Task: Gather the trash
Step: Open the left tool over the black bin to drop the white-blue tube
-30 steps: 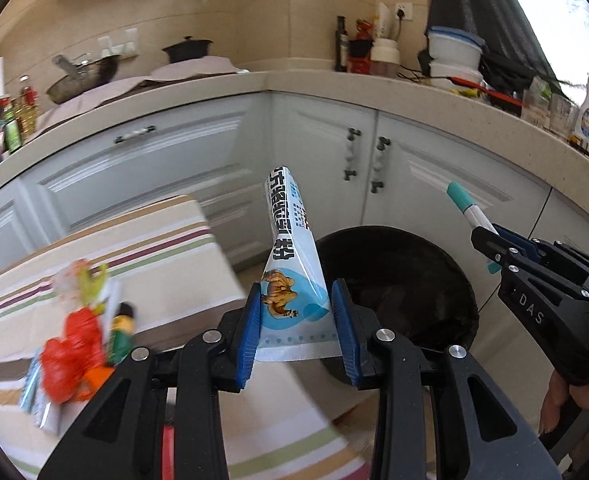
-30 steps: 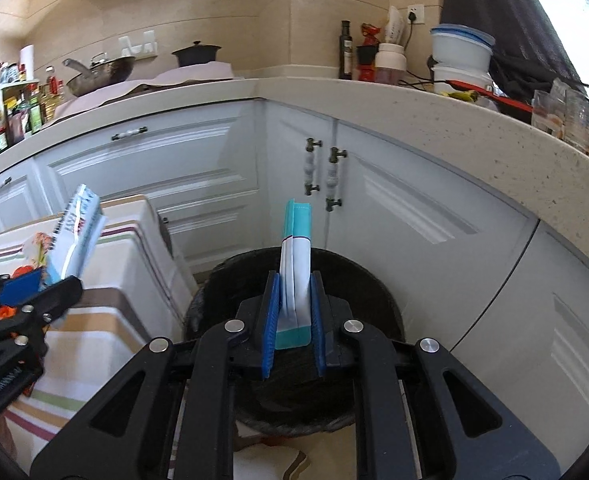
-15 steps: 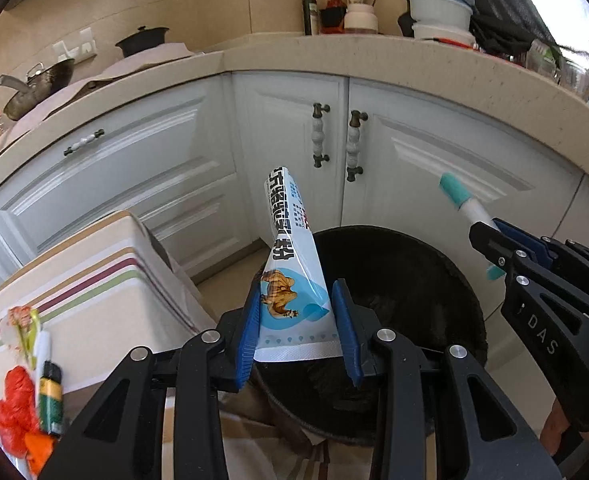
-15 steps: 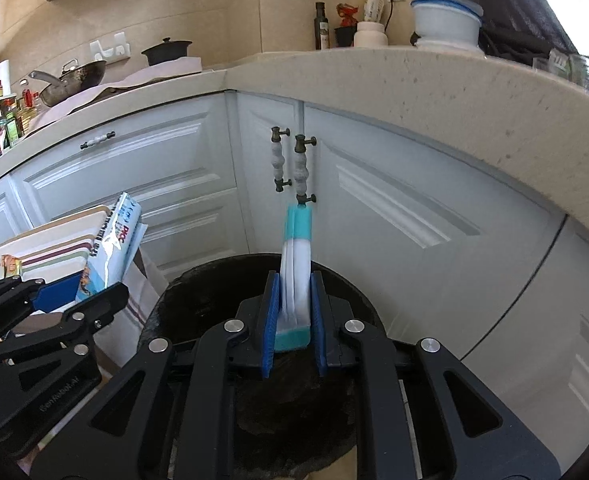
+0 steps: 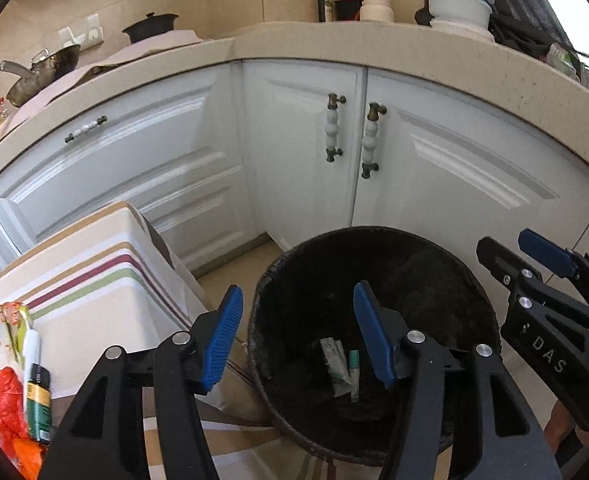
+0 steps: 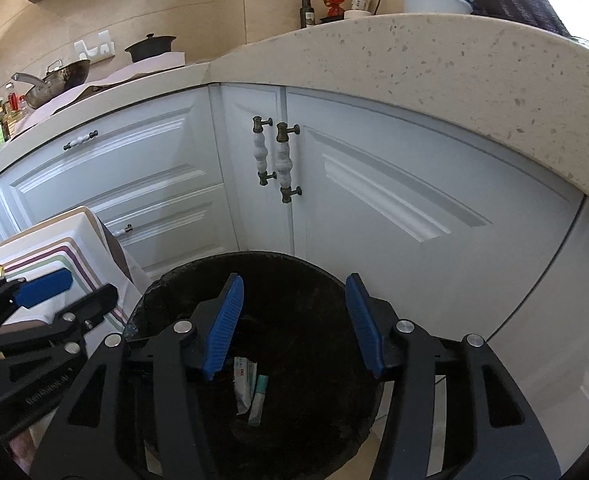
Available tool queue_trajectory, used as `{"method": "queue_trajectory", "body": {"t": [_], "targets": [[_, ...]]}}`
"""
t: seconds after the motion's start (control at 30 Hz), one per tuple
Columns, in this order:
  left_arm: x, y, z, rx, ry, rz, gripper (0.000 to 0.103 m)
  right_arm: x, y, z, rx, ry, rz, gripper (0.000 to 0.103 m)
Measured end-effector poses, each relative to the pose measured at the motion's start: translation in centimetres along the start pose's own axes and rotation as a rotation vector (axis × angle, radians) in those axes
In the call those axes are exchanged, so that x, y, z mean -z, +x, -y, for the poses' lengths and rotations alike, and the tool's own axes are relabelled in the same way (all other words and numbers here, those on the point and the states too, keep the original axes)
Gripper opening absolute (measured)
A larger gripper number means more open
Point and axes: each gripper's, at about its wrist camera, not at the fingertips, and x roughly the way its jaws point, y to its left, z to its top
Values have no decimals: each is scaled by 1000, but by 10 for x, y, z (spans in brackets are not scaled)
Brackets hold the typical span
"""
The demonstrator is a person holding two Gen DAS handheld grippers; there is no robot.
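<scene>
A black round trash bin [image 5: 434, 256] stands on the floor below both grippers; it also shows in the right wrist view [image 6: 294, 268]. At its bottom lie a blue-white snack packet [image 5: 336, 366] [image 6: 243, 384] and a teal-white wrapper [image 5: 354, 374] [image 6: 258, 398]. My left gripper [image 5: 296, 332] is open and empty above the bin's left rim. My right gripper [image 6: 292, 320] is open and empty over the bin; it also shows at the right of the left wrist view [image 5: 534, 256]. More trash, red and green wrappers [image 5: 18, 384], lies on the striped tablecloth.
A table with a striped cloth [image 5: 78, 272] stands left of the bin. White corner cabinets [image 5: 294, 140] with handles stand behind it. The counter [image 6: 434, 60] overhangs above, holding pans, bottles and bowls.
Both grippers opened. The snack packet dropped from the left one and the teal-white wrapper from the right one; both now lie in the bin. Both grippers moved closer over the bin.
</scene>
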Motion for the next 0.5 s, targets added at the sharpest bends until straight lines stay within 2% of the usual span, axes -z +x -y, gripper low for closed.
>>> {"method": "queue_trajectory", "body": {"t": [0.27,0.5], "targets": [[14,-40,-23,-18,-33,31,59,10,-27,-24,-36,-14,1,52],[44,-83,-57,-89,-71,45,60,27,-61,-61,-117,-32,-7,52]]}}
